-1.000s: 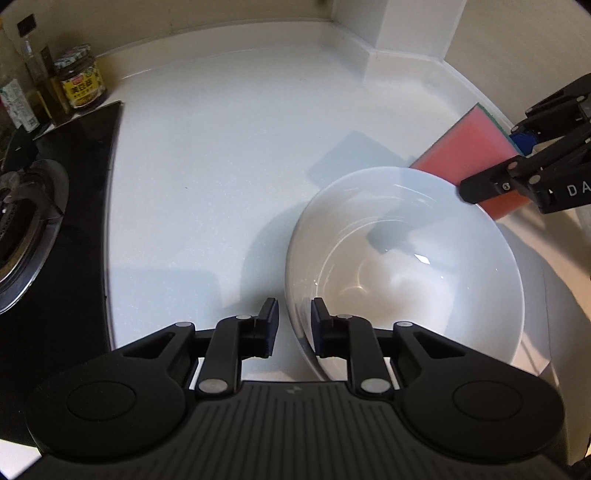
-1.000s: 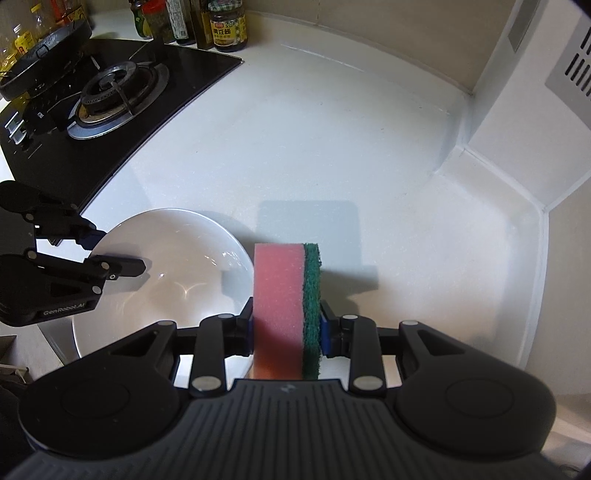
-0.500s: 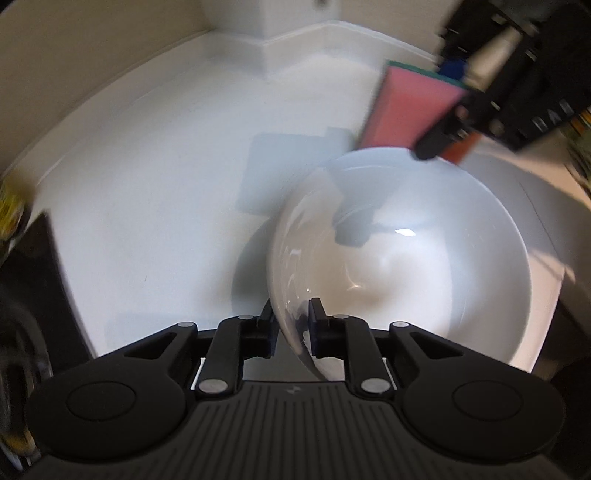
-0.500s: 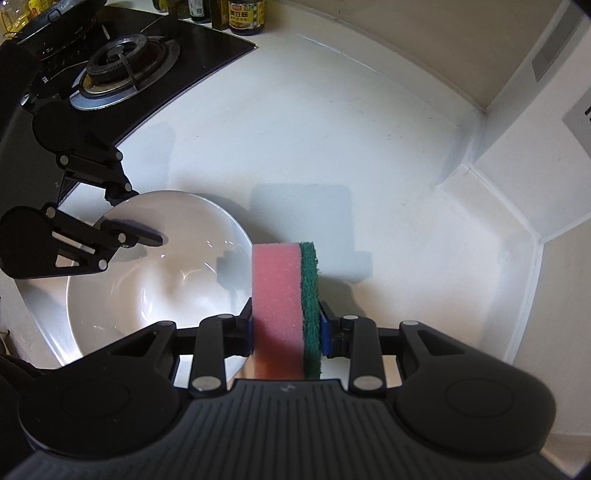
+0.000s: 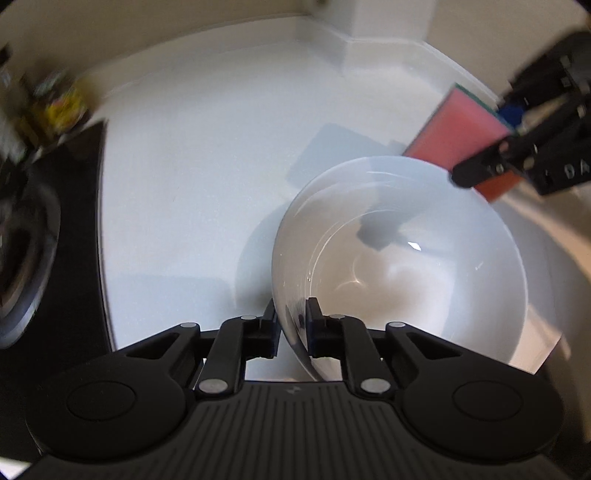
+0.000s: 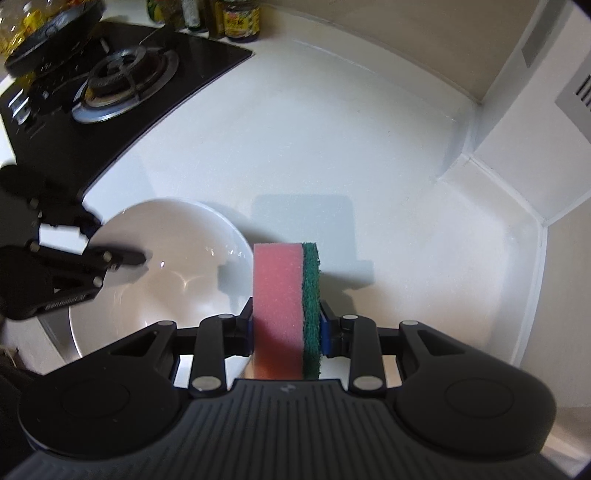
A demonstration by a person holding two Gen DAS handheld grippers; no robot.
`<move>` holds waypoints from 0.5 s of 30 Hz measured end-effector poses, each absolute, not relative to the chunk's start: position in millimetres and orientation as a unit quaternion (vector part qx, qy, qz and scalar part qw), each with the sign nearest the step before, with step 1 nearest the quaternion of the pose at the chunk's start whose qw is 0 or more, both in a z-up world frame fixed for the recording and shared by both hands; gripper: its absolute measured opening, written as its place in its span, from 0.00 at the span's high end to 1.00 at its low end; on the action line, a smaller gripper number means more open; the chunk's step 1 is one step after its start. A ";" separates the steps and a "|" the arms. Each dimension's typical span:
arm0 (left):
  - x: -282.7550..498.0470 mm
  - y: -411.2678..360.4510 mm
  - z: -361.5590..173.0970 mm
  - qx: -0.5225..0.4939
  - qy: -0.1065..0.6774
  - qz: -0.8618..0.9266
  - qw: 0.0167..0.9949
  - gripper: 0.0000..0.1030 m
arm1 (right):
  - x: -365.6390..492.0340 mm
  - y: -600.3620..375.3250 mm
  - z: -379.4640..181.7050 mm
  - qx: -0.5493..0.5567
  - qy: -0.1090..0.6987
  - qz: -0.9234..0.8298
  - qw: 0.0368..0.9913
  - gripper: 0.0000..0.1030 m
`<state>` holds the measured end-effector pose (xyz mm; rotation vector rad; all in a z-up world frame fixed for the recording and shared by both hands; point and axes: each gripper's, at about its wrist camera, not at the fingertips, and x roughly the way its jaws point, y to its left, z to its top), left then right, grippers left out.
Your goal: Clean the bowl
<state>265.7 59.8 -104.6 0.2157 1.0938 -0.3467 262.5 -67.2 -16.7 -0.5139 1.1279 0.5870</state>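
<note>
A white bowl (image 5: pixel 406 266) stands on the white counter. My left gripper (image 5: pixel 291 310) has the bowl's near rim between its jaws, and they are closing on it with the pads against the wall. In the right wrist view the bowl (image 6: pixel 177 273) lies at the left, with the left gripper (image 6: pixel 118 240) over its rim. My right gripper (image 6: pixel 286 314) is shut on a pink sponge (image 6: pixel 280 291) with a green scouring side, held upright beside the bowl's right rim. From the left wrist the sponge (image 5: pixel 454 129) and right gripper (image 5: pixel 485 144) hang just past the far rim.
A black gas hob (image 6: pixel 122 81) with a burner lies at the far left. Jars and bottles (image 6: pixel 240 18) stand behind it against the wall. The white counter (image 6: pixel 351 129) runs to a wall corner at the back right.
The left wrist view swung toward the wall corner and back again, and is blurred now. The bowl's rim stays between the left jaws. The sponge keeps its place beside the bowl.
</note>
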 end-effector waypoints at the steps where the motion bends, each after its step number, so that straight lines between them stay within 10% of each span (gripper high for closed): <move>1: 269.5 57.2 -104.9 0.124 0.510 -0.186 0.831 0.86 | 264.5 -67.6 -15.9 -0.240 0.522 0.272 0.772 0.73; 15: 277.0 52.8 -102.3 0.107 0.511 -0.192 0.831 0.77 | 275.8 -55.6 -16.7 -0.270 0.504 0.275 0.773 0.73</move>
